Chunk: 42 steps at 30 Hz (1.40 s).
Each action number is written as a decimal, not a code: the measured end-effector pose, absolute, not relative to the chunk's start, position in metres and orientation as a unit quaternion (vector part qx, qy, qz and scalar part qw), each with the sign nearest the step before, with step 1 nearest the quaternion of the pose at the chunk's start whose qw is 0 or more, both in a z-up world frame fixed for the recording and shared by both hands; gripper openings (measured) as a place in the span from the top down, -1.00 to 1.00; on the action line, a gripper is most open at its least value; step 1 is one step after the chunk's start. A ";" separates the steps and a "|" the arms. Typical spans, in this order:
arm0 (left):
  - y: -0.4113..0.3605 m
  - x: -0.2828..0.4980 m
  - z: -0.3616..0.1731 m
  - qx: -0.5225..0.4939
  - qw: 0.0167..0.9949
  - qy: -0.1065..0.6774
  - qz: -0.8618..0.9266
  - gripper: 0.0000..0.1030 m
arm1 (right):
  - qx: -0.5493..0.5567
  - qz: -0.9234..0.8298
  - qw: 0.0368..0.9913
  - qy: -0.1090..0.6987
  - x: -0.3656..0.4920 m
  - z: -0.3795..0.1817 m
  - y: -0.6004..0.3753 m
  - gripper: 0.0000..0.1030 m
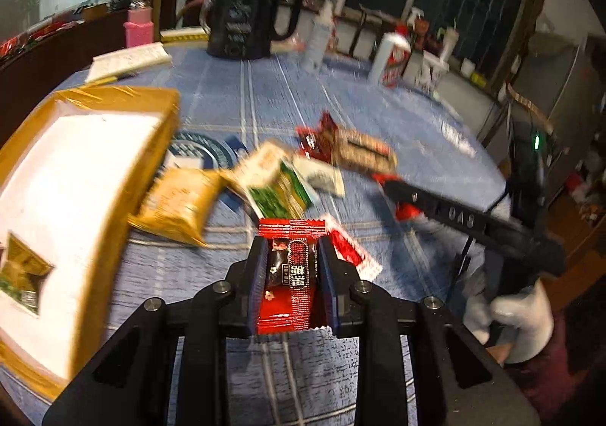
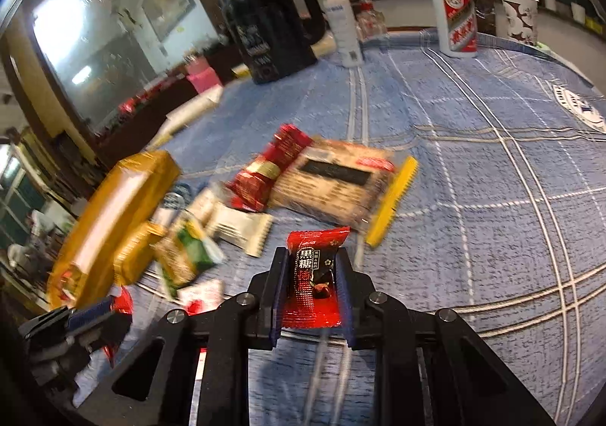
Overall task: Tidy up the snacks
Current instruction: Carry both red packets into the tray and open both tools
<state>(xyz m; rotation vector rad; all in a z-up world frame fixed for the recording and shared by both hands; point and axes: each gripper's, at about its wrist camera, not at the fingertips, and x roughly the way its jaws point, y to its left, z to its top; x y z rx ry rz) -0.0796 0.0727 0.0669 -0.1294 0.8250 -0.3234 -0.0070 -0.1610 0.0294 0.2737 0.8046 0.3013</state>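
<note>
Snacks: each tongs, left tongs (image 1: 291, 276) and right tongs (image 2: 312, 286), clamps a red candy packet (image 1: 289, 267), next needing carriage to the gold box (image 1: 75, 176) left of them.

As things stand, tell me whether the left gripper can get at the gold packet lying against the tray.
Probably not yet. The left gripper is already shut on a red candy wrapper, so it has nothing free to grasp with. The gold foil snack packet lies uncovered beside the gold-rimmed tray; the path itself looks clear.
</note>
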 end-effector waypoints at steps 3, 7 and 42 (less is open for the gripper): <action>0.097 -0.086 0.089 -0.070 0.912 0.374 -0.150 0.53 | 0.143 0.166 0.899 0.379 -0.015 0.042 -0.155 0.54; 0.144 -0.083 0.113 -0.090 0.921 0.354 -0.133 0.53 | 0.144 0.218 0.891 0.371 -0.023 0.072 -0.126 0.54; 0.317 -0.058 0.075 -0.286 0.884 0.363 -0.075 0.10 | 0.053 0.328 0.843 0.423 -0.016 0.065 0.106 0.28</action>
